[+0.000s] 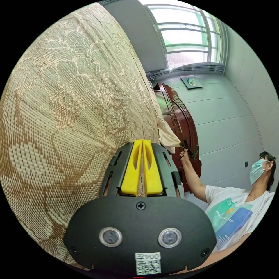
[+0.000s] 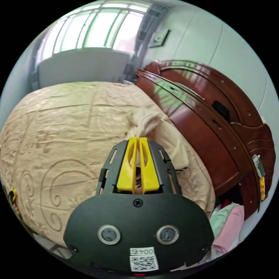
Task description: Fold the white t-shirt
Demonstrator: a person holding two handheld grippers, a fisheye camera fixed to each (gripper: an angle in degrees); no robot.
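My left gripper (image 1: 142,141) has its yellow jaws pressed together at the edge of a beige woven bed mat (image 1: 72,110), with a strip of the weave showing between them. A bunched corner of cream bed cloth (image 2: 146,120) is pinched in my right gripper (image 2: 138,139), whose jaws are shut on it. In the left gripper view the right gripper (image 1: 187,149) sits in a person's hand, holding that cream cloth (image 1: 168,136) at the bed's far corner. The person wears a white printed t-shirt (image 1: 232,215). I see no loose white t-shirt on the bed.
A dark red wooden wardrobe (image 2: 209,130) stands close beside the bed. A pile of pink and mint clothes (image 2: 229,221) lies on the floor at its foot. A large window (image 1: 186,37) is behind the bed, with pale walls around it.
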